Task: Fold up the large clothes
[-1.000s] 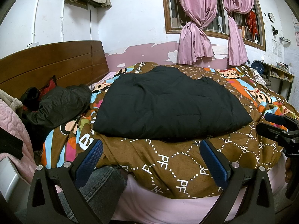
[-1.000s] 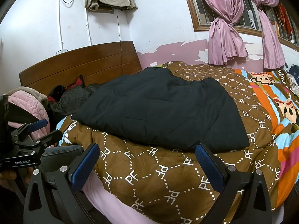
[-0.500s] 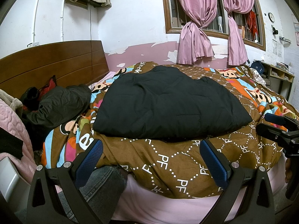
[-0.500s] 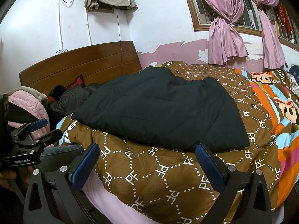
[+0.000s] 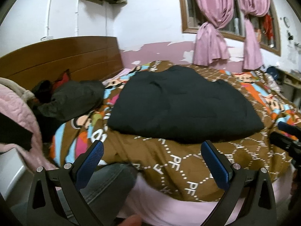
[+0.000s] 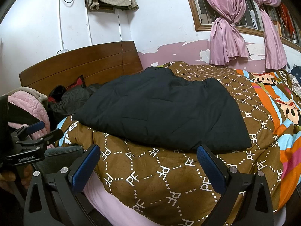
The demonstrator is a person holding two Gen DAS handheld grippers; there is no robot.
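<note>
A large black padded garment [image 5: 184, 103] lies folded flat on the brown patterned quilt [image 5: 169, 156] of the bed; it also shows in the right wrist view [image 6: 165, 109]. My left gripper [image 5: 152, 150] is open and empty, held short of the bed's near edge, pointing at the garment's left part. My right gripper [image 6: 148, 154] is open and empty, also short of the near edge, close to the garment's near hem. Each gripper shows at the side of the other's view: the right gripper [image 5: 287, 137] and the left gripper [image 6: 37, 131].
A dark grey jacket [image 5: 73, 98] lies heaped by the wooden headboard [image 5: 65, 56]. A pink blanket [image 5: 20, 113] sits at the left. The person's knee in jeans [image 5: 109, 184] is below the left gripper. Pink curtains [image 5: 212, 37] hang at the back window.
The left wrist view has swung left and tilted, with some blur; the garment now sits further right in it. The right gripper and the garment have not moved.
</note>
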